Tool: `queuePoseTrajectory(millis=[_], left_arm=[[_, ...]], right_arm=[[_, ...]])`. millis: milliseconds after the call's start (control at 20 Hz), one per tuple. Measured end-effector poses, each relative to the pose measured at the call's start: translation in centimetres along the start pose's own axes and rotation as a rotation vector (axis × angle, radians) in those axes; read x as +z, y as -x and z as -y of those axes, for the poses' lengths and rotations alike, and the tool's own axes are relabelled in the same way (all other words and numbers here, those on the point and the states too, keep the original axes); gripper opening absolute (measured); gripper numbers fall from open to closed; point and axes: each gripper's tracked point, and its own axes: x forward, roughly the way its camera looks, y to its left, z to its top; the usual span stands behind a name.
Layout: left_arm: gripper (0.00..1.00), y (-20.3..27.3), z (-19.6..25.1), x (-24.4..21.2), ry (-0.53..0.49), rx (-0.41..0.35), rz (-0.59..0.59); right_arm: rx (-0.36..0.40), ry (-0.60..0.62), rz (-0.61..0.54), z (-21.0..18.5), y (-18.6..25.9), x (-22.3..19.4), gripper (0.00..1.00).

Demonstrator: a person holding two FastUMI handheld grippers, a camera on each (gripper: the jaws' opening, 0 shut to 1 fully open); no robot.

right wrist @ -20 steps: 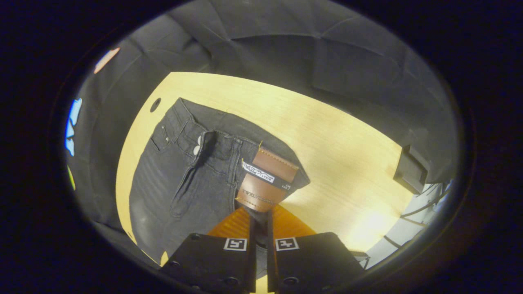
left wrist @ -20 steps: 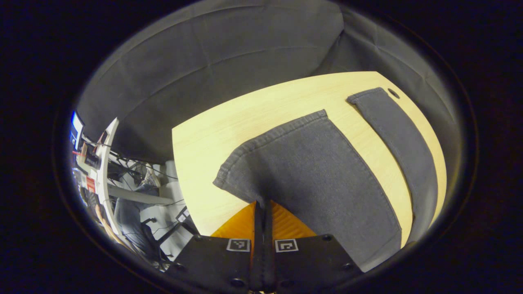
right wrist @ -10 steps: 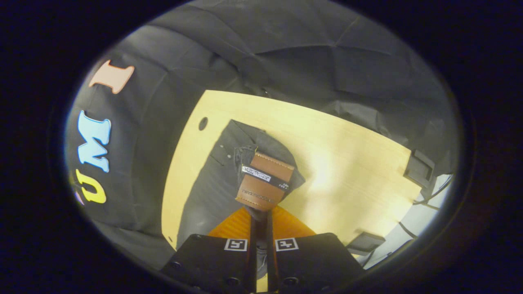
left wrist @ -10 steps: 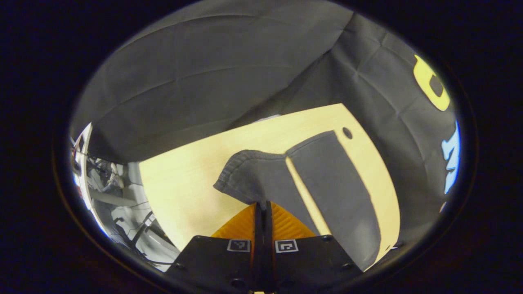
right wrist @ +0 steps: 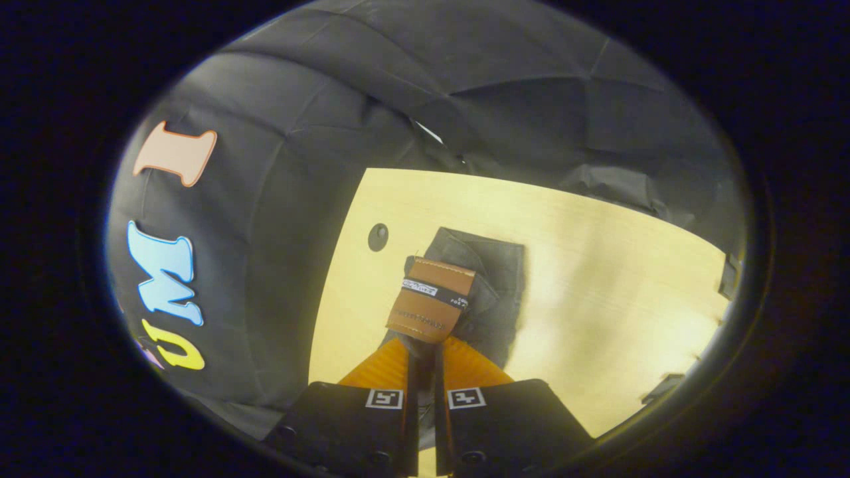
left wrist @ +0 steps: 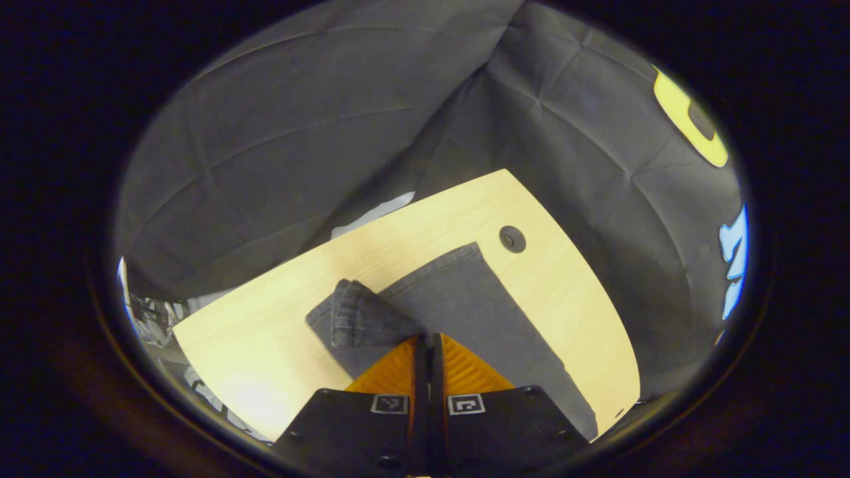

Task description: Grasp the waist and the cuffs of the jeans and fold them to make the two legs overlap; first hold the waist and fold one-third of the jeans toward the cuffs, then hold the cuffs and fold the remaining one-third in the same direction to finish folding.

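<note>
At frame bottom, we see the left gripper (left wrist: 428, 345) clamping a jeans (left wrist: 465, 299) cuff and the right gripper (right wrist: 425, 355) clamping the waist (right wrist: 431, 302) above the table (right wrist: 597, 265).

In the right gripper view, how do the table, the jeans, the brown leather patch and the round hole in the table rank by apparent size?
1. table
2. jeans
3. brown leather patch, nearer the camera, so it looks enlarged
4. round hole
</note>
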Motion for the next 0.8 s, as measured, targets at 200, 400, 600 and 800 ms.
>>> queuePoseTrajectory(millis=[200, 400, 600, 800], left_arm=[[0.07, -5.6, 4.6, 1.0, -0.109, -0.036, -0.007], [0.07, -7.4, 5.3, -0.2, -0.173, -0.008, -0.062], [0.11, -6.3, 2.7, -1.0, -0.199, 0.125, -0.086], [0.8, -2.1, 0.4, -1.5, -0.267, 0.181, -0.16]], right_arm=[[-0.035, -0.011, 0.021, 0.4, -4.6, 0.1, 0.1], [-0.044, -0.019, 0.025, 0.4, -7.0, 0.1, 0.1], [0.075, -0.041, 0.058, -2.0, -6.0, 1.7, 0.42], [0.0, -0.011, 0.172, 0.5, -2.6, 4.6, 0.96]])
